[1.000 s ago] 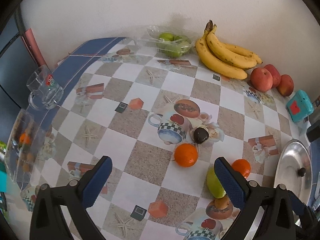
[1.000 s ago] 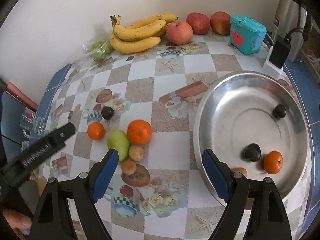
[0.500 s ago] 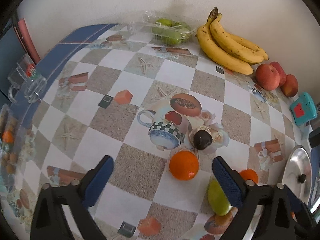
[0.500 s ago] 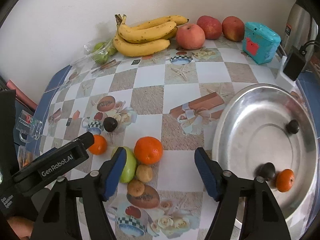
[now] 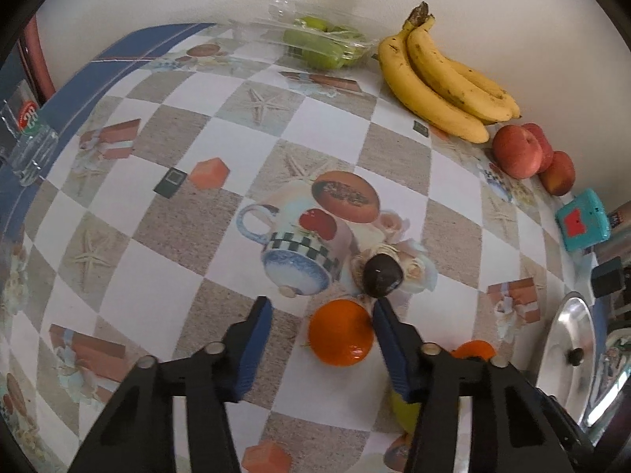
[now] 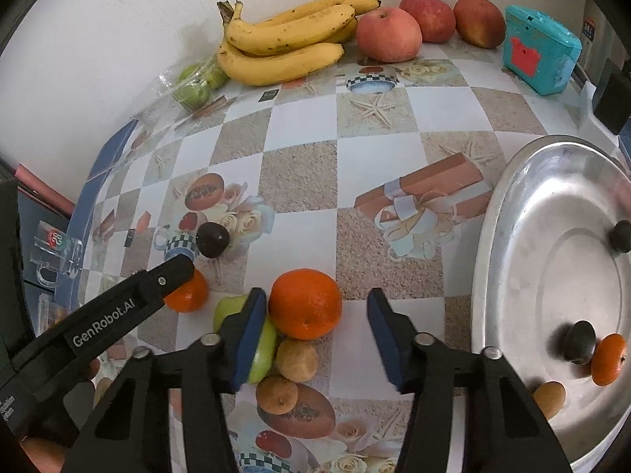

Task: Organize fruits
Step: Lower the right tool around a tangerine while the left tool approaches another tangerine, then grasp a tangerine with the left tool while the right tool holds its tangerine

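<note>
Two pairs of tongs are spread open over your table [image 6: 299, 173], neither gripping anything. Your left tongs [image 5: 321, 313] have a small orange [image 5: 341, 333] between the blue pads, touching the right one, with a dark plum [image 5: 381, 276] just beyond. Your right tongs [image 6: 311, 305] bracket a larger orange [image 6: 305, 303] (a green pear [image 6: 262, 349] sits behind the left pad). To the right, the steel tray [image 6: 512, 276] holds two dark plums, an orange and a brown fruit.
</note>
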